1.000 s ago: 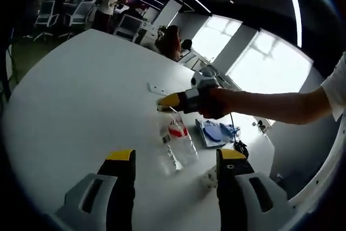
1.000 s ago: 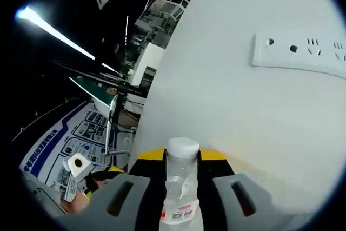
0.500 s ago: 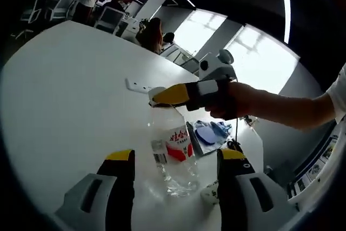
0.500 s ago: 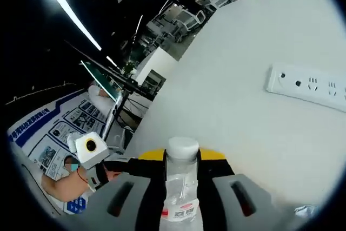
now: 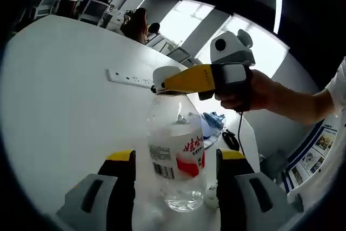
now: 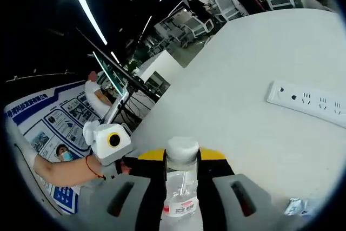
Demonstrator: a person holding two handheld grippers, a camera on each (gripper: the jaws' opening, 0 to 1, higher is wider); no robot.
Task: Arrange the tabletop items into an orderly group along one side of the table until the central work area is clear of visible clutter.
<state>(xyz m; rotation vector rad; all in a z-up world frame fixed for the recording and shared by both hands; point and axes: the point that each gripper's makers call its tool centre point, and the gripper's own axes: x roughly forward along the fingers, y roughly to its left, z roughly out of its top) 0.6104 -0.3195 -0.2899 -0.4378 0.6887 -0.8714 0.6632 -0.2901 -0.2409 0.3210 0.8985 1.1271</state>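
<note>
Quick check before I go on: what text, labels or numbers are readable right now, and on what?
Water bottle label: red and white, with a barcode and red characters; too distorted to read.
Bottle label in the right gripper view: small red mark, too small to read.
Wall posters: blue and white panels with printing, blurred, unreadable.
Power strip: only socket holes, no text legible.

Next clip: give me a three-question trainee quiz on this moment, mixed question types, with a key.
1. True or false: the right gripper is shut on the neck of the water bottle.
2. What lies on the table beyond the bottle? A) a power strip B) a laptop C) a mug
3. Fill in: the bottle stands between the jaws of the ____ gripper, which are apart.

Key: 1 true; 2 A, the power strip; 3 left.
</note>
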